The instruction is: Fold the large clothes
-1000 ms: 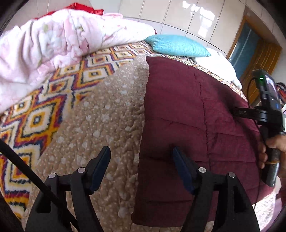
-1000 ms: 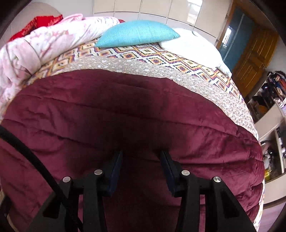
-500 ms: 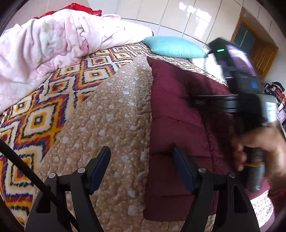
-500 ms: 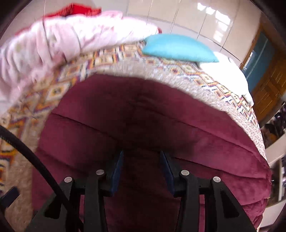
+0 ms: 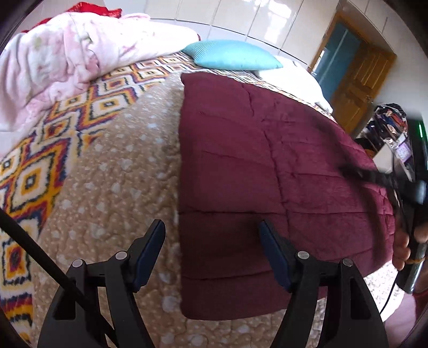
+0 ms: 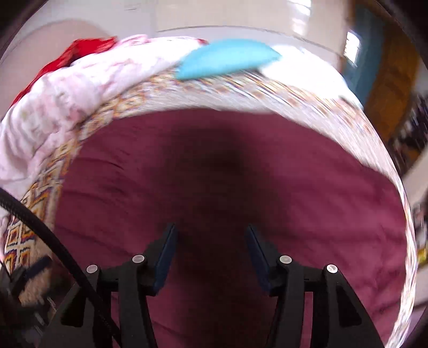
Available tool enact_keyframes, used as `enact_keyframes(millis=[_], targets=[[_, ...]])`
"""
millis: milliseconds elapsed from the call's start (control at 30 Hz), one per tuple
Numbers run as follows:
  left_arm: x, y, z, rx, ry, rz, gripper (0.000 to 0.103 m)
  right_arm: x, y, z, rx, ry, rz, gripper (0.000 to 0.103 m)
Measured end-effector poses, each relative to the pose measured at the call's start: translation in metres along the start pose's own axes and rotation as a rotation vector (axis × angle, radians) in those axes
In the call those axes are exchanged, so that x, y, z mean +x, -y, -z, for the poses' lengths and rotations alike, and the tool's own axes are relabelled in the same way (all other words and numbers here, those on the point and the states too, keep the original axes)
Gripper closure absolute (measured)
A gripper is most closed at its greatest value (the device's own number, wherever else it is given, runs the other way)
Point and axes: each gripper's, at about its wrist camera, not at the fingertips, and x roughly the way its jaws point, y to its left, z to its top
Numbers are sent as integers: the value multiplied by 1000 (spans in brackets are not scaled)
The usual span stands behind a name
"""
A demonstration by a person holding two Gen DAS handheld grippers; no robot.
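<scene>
Both grippers' fingers apart over maroon quilt [image 5: 267,166], its right edge blurred, cut off.

We see a bed [image 5: 112,166] ahead of the tongs, a cyan pillow [image 5: 232,55] at its far end, glossy white wall [image 5: 240,21] behind, wooden door [image 5: 358,88] far right.

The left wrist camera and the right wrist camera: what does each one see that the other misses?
Only the left wrist view shows the person's right hand gripping the other tool, and the beige spotted quilt beside the folded maroon blanket.

Only the right wrist view, which is motion-blurred, shows a dark shadow across the middle of the maroon blanket.

Both show the turquoise pillow, the pink comforter, the patterned bedspread and a pair of open tongs, left and right, holding nothing.
</scene>
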Motion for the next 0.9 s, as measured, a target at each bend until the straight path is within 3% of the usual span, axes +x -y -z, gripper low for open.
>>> enact_keyframes(millis=[167, 267, 300, 367, 433, 567, 600, 633, 667, 767, 900], targets=[[5, 3, 4, 23, -19, 21, 29, -23, 117, 52, 241, -13, 111, 40], [11, 12, 9, 68, -57, 47, 29, -39, 167, 84, 335, -20, 138, 46], [11, 15, 10, 79, -51, 31, 31, -46, 174, 90, 343, -9, 133, 46], [11, 21, 12, 104, -33, 3, 47, -64, 184, 103, 346, 23, 143, 46], [7, 25, 11, 118, -6, -4, 54, -78, 193, 115, 360, 53, 180, 35], [1, 22, 5, 109, 13, 17, 61, -79, 207, 135, 412, 54, 212, 26], [1, 22, 4, 111, 14, 20, 61, -72, 208, 140, 415, 25, 186, 28], [1, 21, 2, 110, 13, 23, 62, -66, 207, 145, 411, 2, 141, 48], [1, 21, 1, 110, 13, 23, 62, -62, 206, 147, 406, -16, 88, 60], [2, 18, -7, 104, 13, 17, 62, -70, 195, 155, 391, -25, 61, 69], [9, 7, -12, 57, -10, 36, 62, -74, 189, 168, 388, -39, 40, 70]])
